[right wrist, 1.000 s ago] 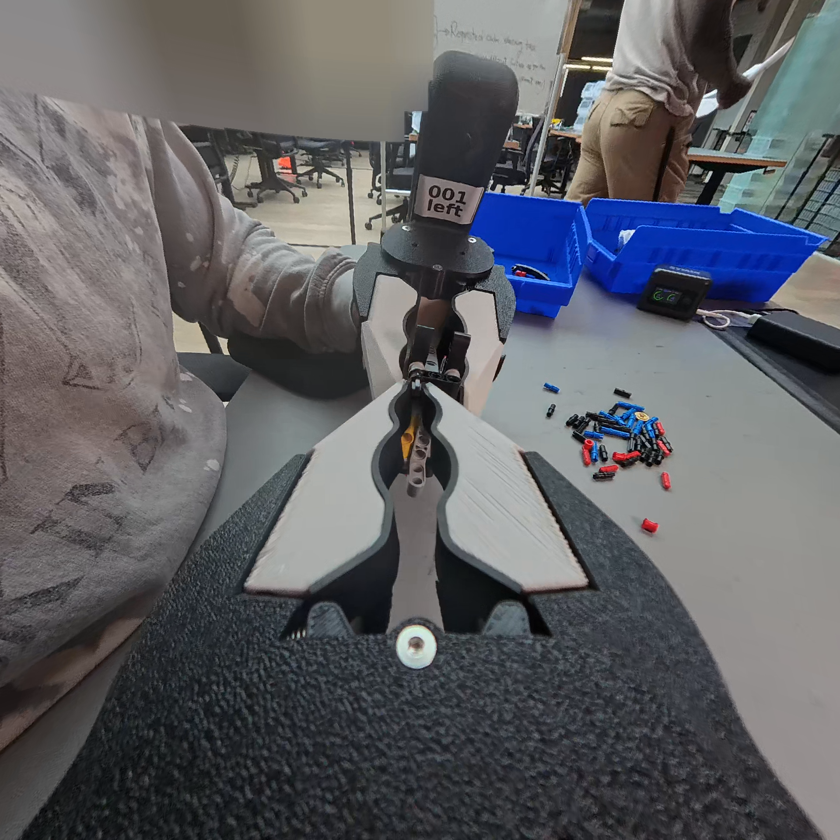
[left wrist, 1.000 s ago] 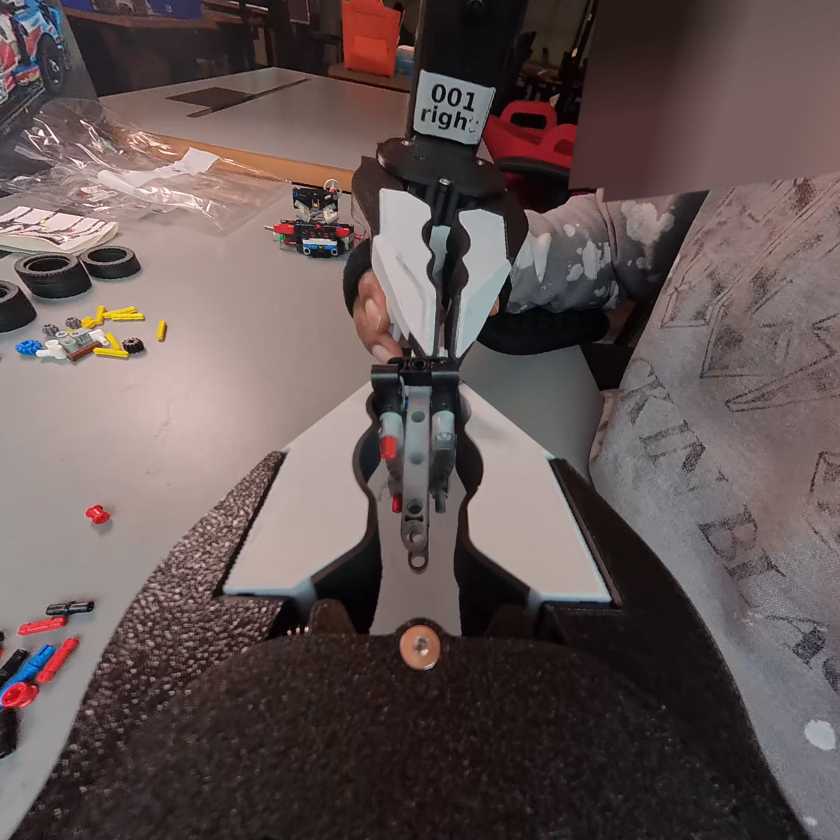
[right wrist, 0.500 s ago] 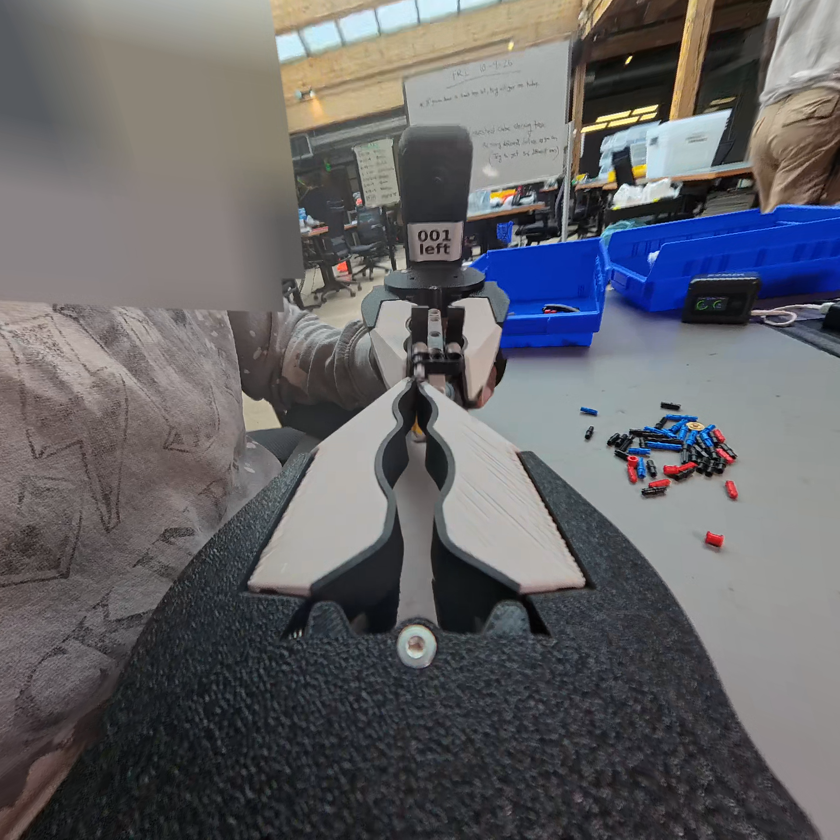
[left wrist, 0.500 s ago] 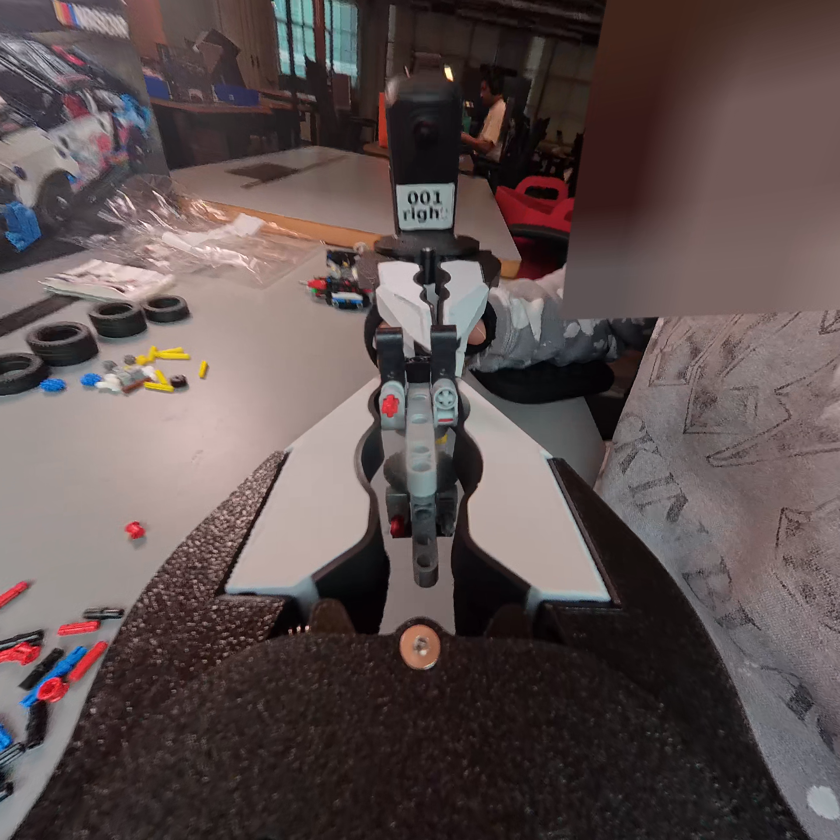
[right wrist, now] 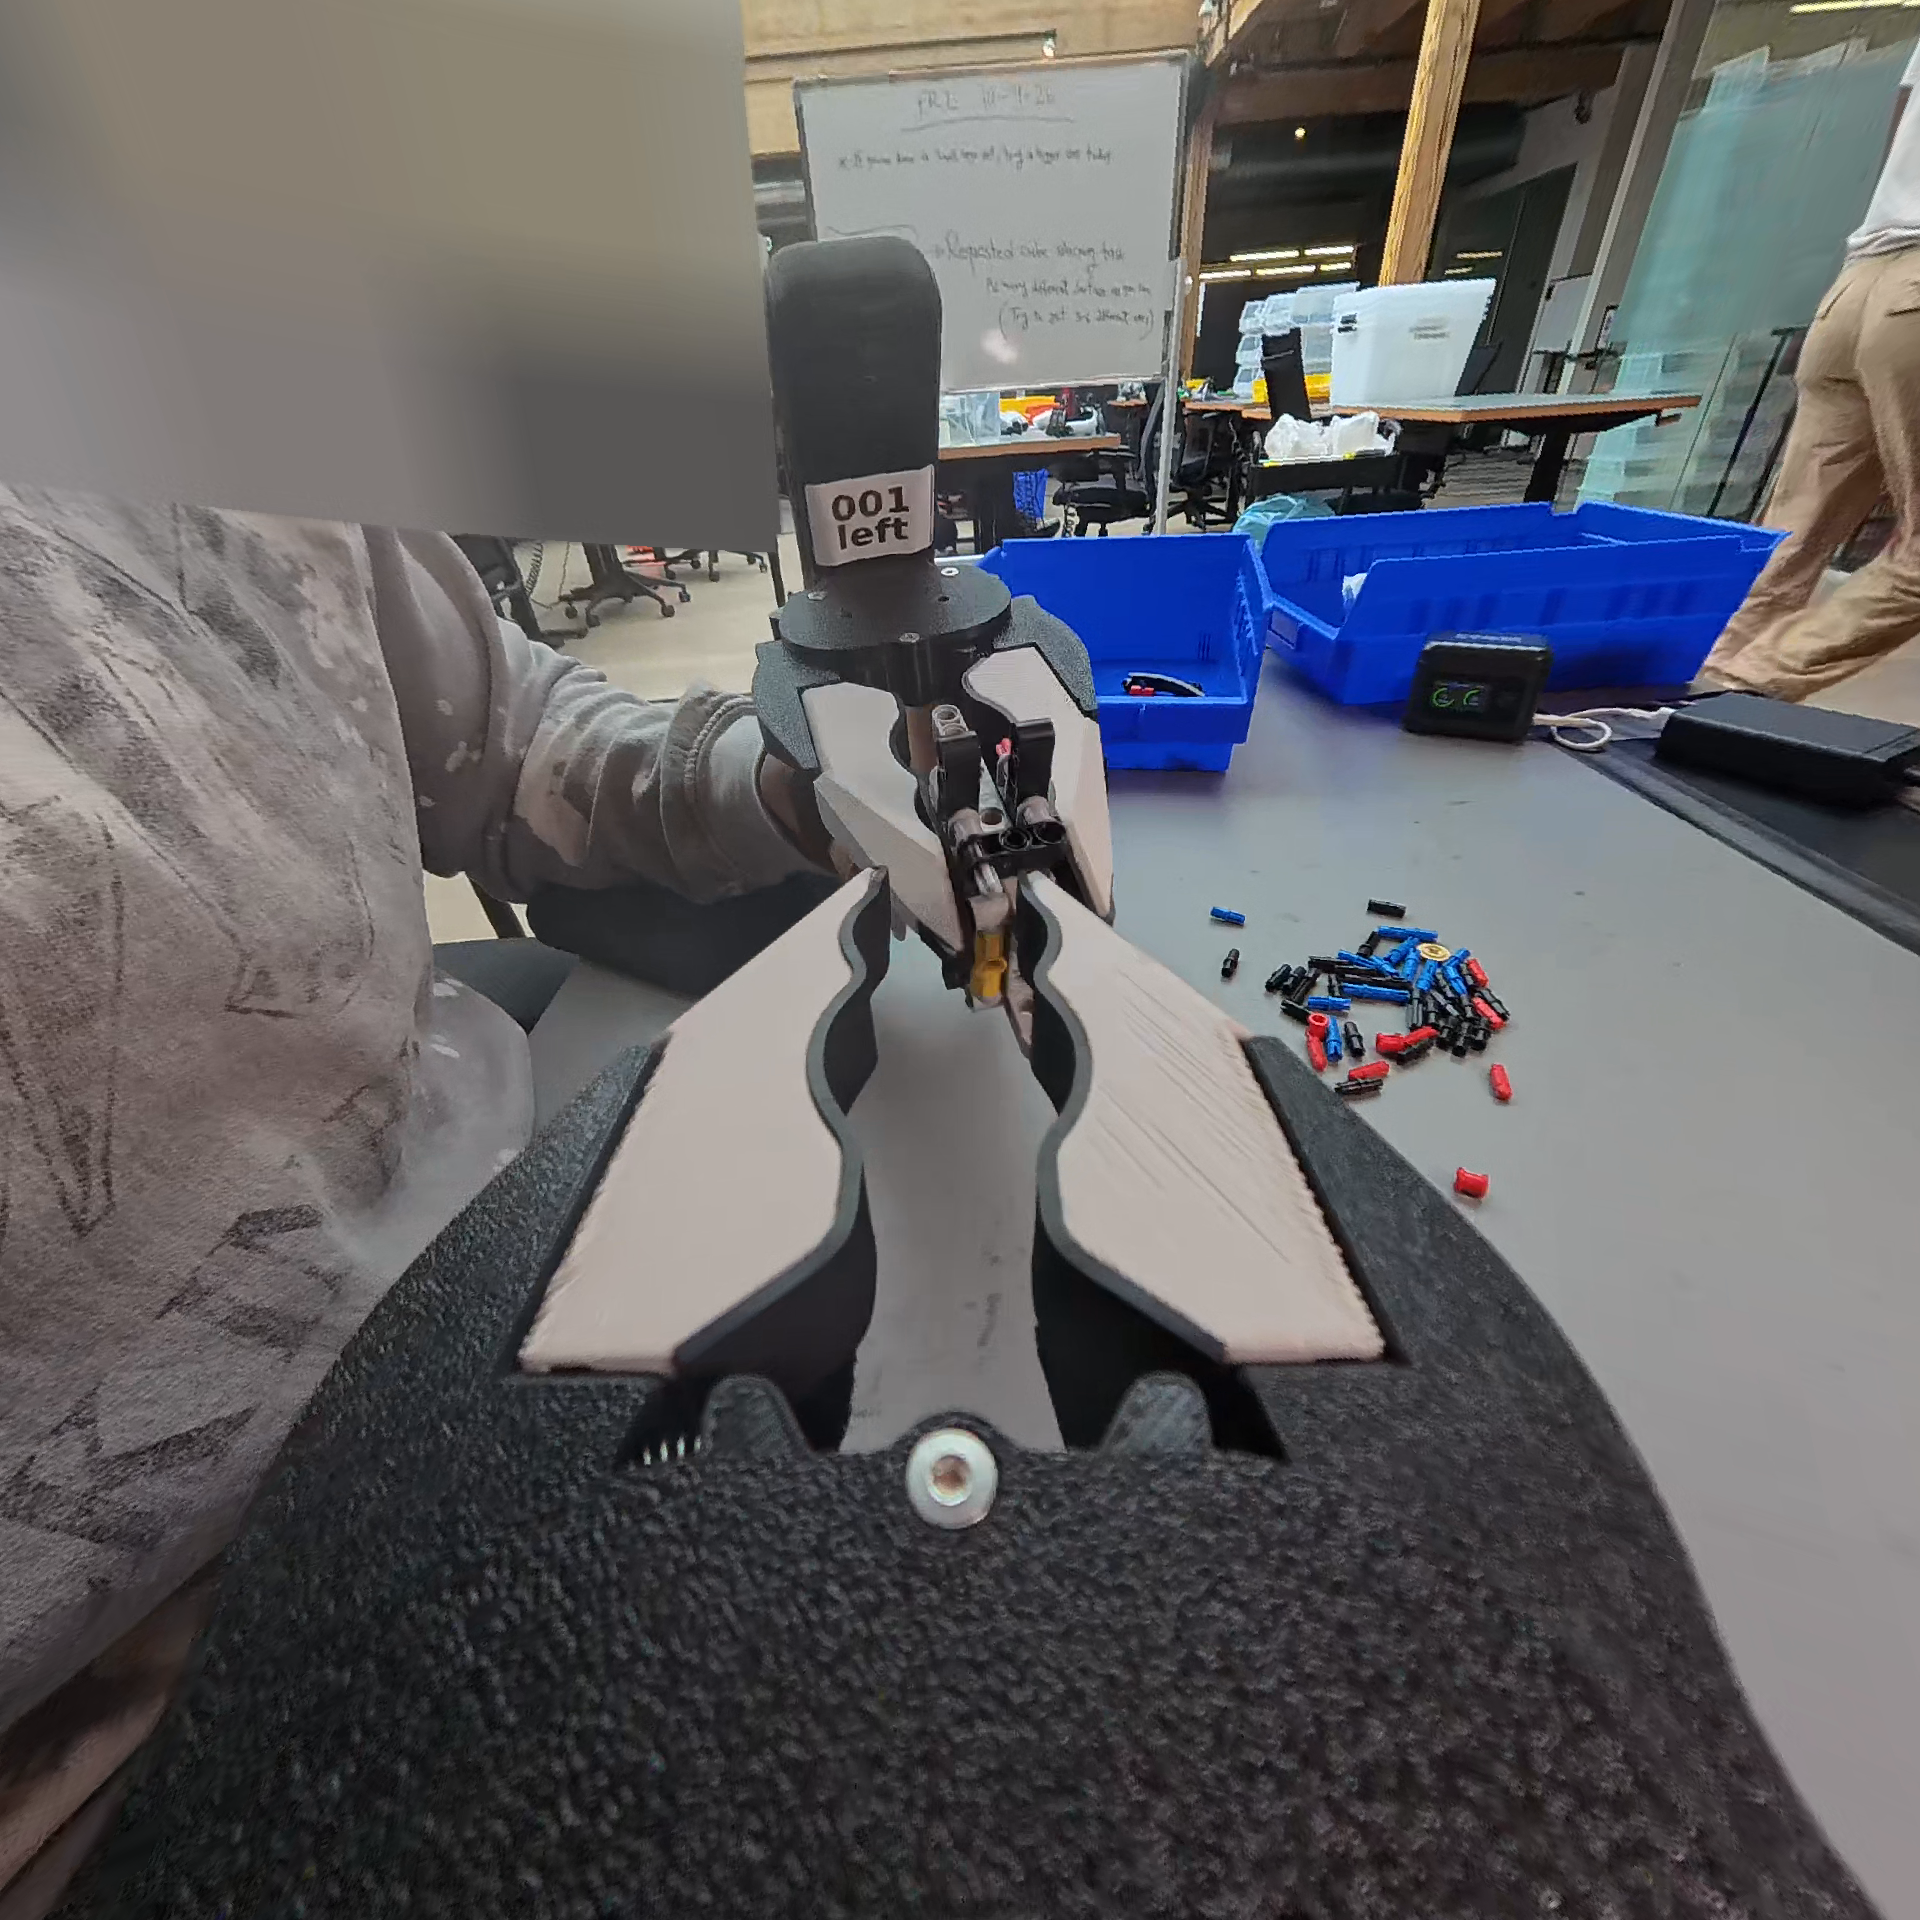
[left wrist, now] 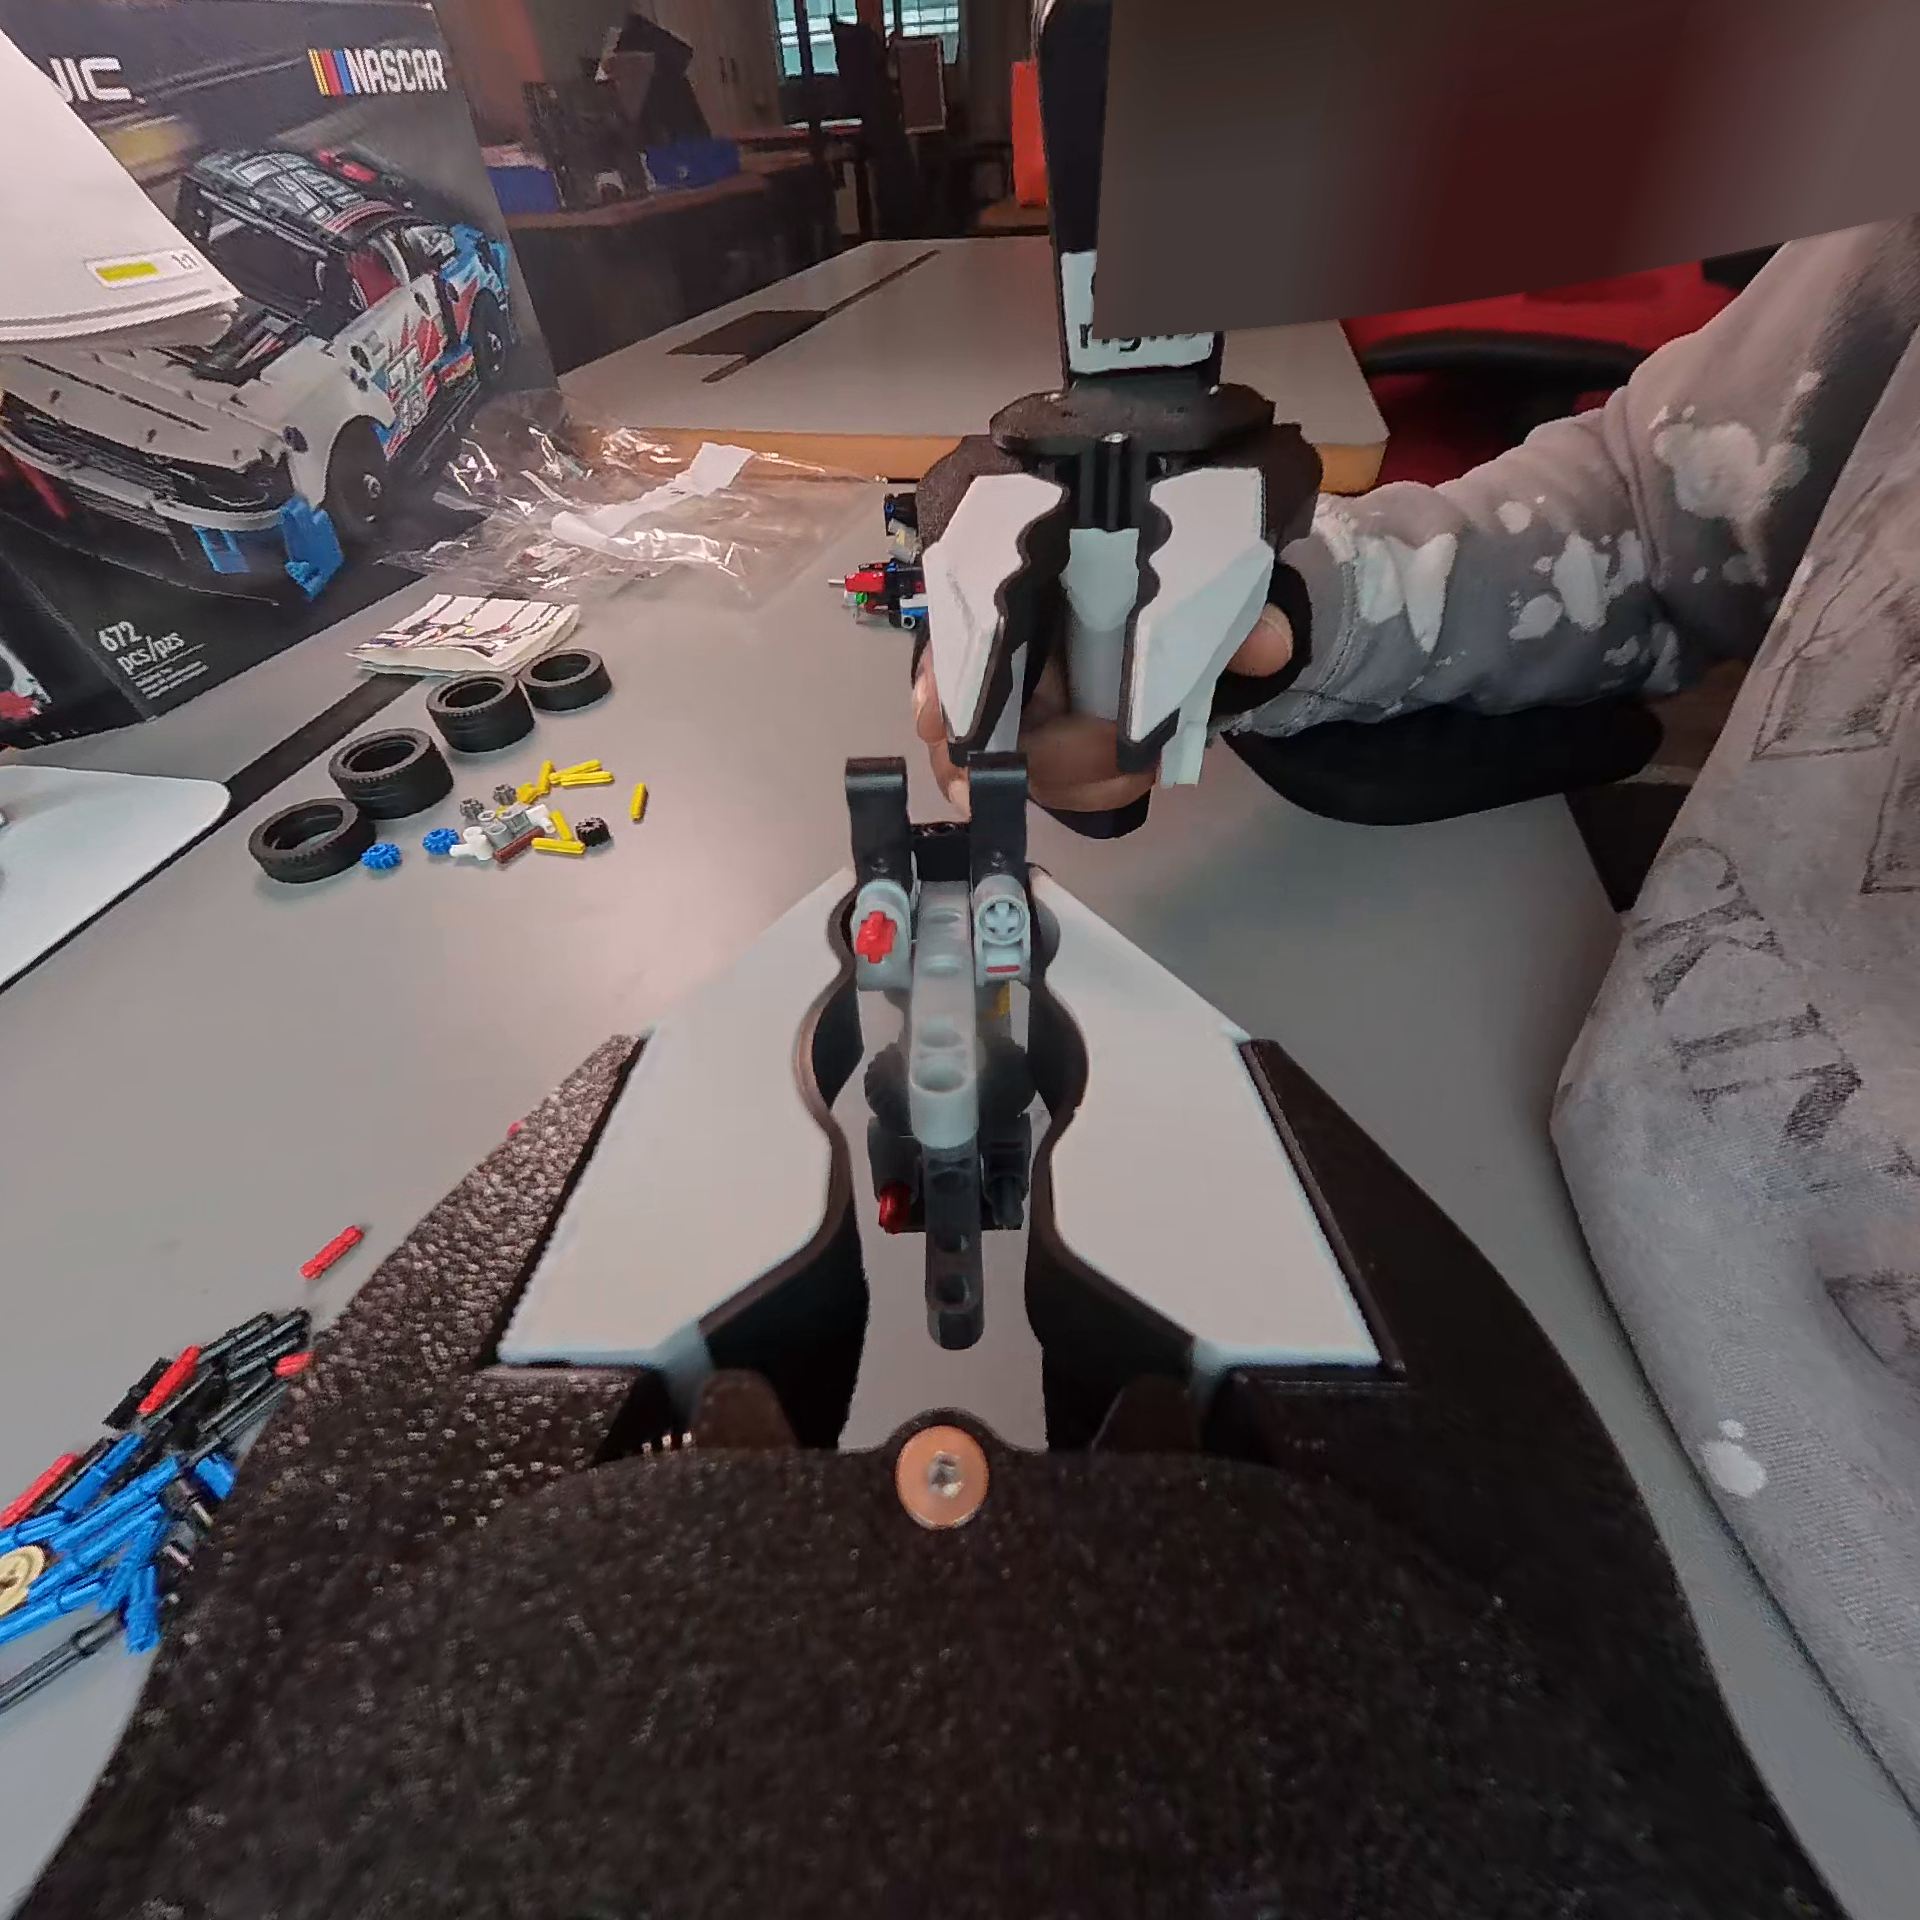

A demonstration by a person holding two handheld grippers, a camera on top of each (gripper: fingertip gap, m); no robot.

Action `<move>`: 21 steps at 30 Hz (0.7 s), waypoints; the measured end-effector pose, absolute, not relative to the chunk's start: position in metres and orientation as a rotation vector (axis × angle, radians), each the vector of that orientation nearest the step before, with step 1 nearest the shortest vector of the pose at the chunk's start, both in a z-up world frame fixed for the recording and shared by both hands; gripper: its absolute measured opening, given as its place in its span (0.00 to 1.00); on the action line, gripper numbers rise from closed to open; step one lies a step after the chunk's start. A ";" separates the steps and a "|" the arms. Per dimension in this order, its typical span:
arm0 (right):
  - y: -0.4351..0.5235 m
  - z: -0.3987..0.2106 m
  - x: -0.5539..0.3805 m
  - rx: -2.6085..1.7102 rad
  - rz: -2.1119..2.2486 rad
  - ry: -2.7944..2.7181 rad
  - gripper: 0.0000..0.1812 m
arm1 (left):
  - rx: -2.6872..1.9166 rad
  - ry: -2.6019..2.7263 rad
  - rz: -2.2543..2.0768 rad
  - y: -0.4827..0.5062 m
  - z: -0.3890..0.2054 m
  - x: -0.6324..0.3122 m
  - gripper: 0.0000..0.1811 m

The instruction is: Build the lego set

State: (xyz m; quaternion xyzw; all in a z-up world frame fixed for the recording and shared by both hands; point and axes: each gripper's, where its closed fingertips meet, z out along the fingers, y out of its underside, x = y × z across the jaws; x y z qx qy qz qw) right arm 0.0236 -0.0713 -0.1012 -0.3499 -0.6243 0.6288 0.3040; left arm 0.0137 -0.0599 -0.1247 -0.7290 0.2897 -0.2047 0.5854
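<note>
Found the half-built lego subassembly point(left wrist: 940, 1039) raised off the worktop point(left wrist: 312, 1039), pinched round its grey beam by the left hand-held gripper point(left wrist: 940, 935), which was clenched on it, with the two black forks point(left wrist: 878, 821) pointing away towards the right hand-held gripper point(left wrist: 1075, 753). Found that one released, jaws apart and grasping nothing, one tip just beside the nearer fork (touching or merely close, could not tell). Saw, from the right wrist view, a yellow pin point(right wrist: 987, 961) on the near end of the subassembly, close to the gap between the right tips. Judged the chief risk to be a skewed push: pressing a tip against one fork alone could have twisted the build in a grip bearing only on a narrow beam, and levered it loose. Judged a second risk in closing the right jaws on the wrong spot, catching the yellow pin or a fork end and popping a joint apart instead of seating it. Reckoned a drop costly too, with bare worktop below and small parts prone to bounce off towards the loose pins point(right wrist: 1392, 997) on one side or the tyres point(left wrist: 390, 774) on the other, and hard to pick out again among them.
</note>
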 end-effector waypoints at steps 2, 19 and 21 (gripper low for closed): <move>-0.073 -0.103 0.020 -0.943 1.634 -1.658 0.12 | -1.718 0.685 -0.435 -0.058 -0.130 0.013 0.15; -0.079 -0.122 0.003 -1.033 1.506 -1.681 0.05 | -1.787 0.764 -0.199 -0.048 -0.154 0.013 0.15; -0.079 -0.122 0.004 -1.033 1.509 -1.680 0.05 | -1.785 0.761 -0.216 -0.049 -0.154 0.015 0.15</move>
